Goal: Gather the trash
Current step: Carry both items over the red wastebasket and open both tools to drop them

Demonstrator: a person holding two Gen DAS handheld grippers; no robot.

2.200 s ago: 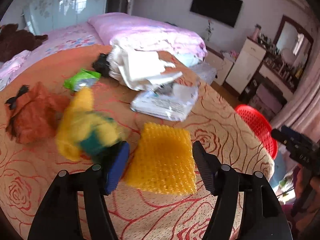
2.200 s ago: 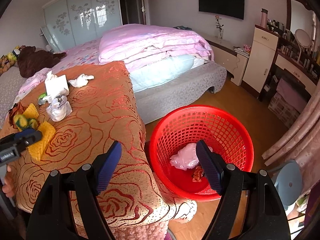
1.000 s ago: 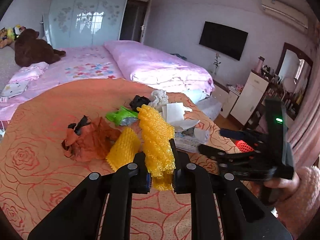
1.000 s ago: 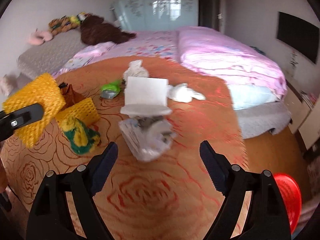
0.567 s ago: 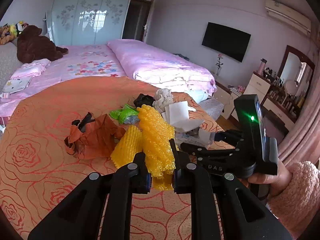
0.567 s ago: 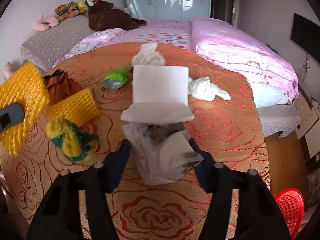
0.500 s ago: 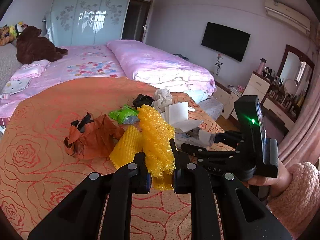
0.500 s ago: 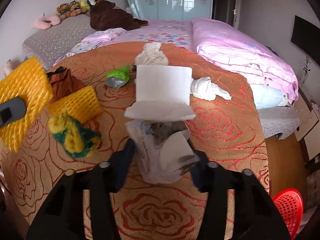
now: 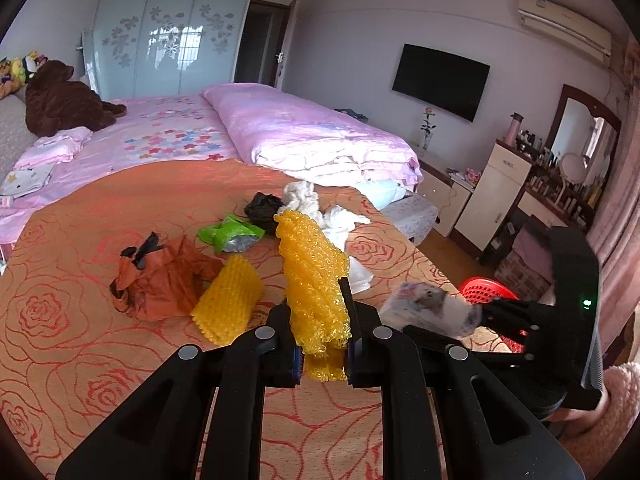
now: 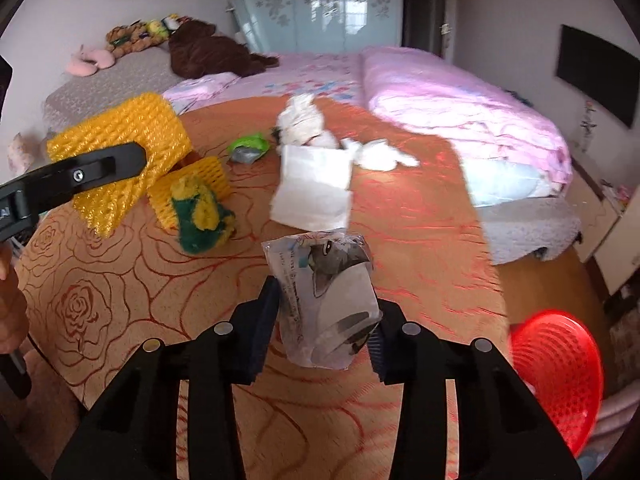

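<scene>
Left gripper: jaws pressed onto yellow bubble wrap, held upright above the orange rose-pattern bedspread; same wrap seen from the right wrist view, lifted clear of the cover.

Right gripper: pinching a crumpled printed plastic wrapper, raised off the bedspread; same wrapper visible in the left view, blurred.

On the bedspread: yellow foam net sleeve, touching an orange crumpled bag; green packet behind these, near a black crumpled piece and white tissue wads. White folded paper lying flat beyond the wrapper. Yellow-green scrubber against the foam sleeve.

Red mesh basket on the floor, right of the bed corner, well apart from both held items.
</scene>
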